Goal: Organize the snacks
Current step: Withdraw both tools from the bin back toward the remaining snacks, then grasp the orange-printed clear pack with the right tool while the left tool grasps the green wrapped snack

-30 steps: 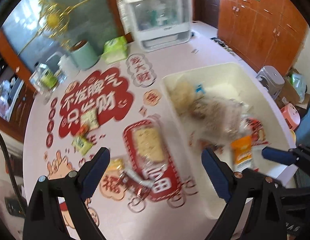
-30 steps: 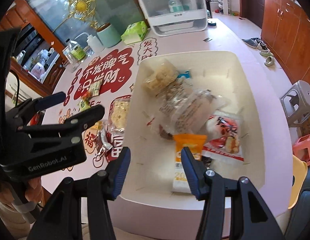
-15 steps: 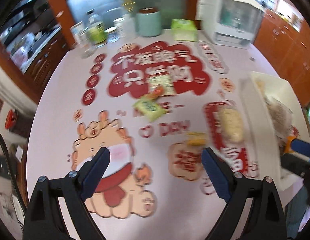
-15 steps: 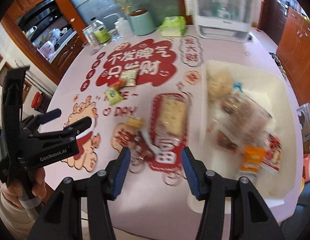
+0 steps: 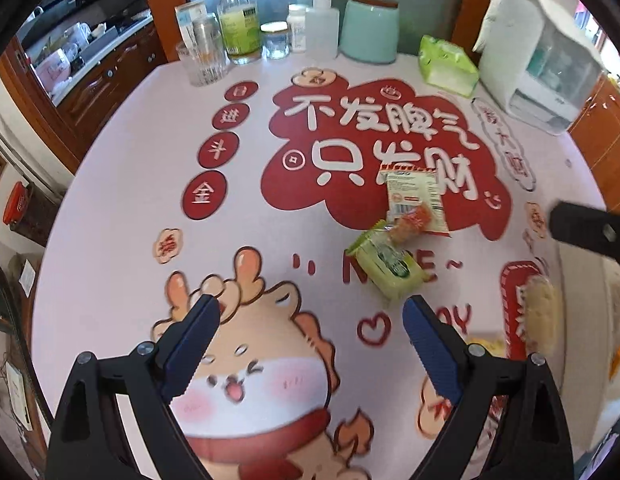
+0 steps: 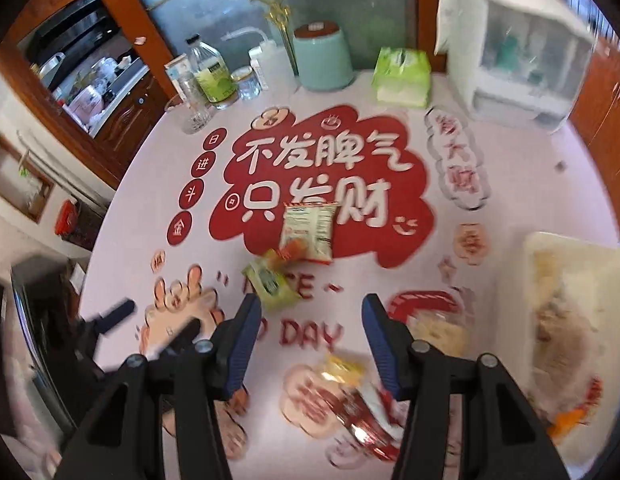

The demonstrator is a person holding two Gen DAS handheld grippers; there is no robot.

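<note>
Loose snacks lie on the pink printed tablecloth: a green packet (image 5: 388,264) (image 6: 272,282), a small orange snack (image 5: 410,224) (image 6: 292,248) and a white labelled packet (image 5: 416,196) (image 6: 310,228). My left gripper (image 5: 310,340) hovers open over the cartoon print, with the green packet just beyond its right finger. My right gripper (image 6: 312,340) is open and empty, the green packet just past its left finger. A yellow packet (image 6: 346,364), a clear noodle pack (image 6: 438,328) and a red wrapper (image 6: 362,412) lie blurred near it. The white bin (image 6: 574,248) on the right holds several snacks.
Along the back stand a ribbed glass (image 5: 200,62), a bottle (image 5: 238,20), a squeeze bottle (image 5: 320,26), a teal canister (image 5: 368,30), a green tissue pack (image 5: 446,64) and a white cabinet (image 5: 546,64). The table's edge curves down the left side.
Both grippers have swung left, away from the white bin and over the loose snacks on the cloth. The left one has also dropped lower. Neither pair of jaws has changed its width.
</note>
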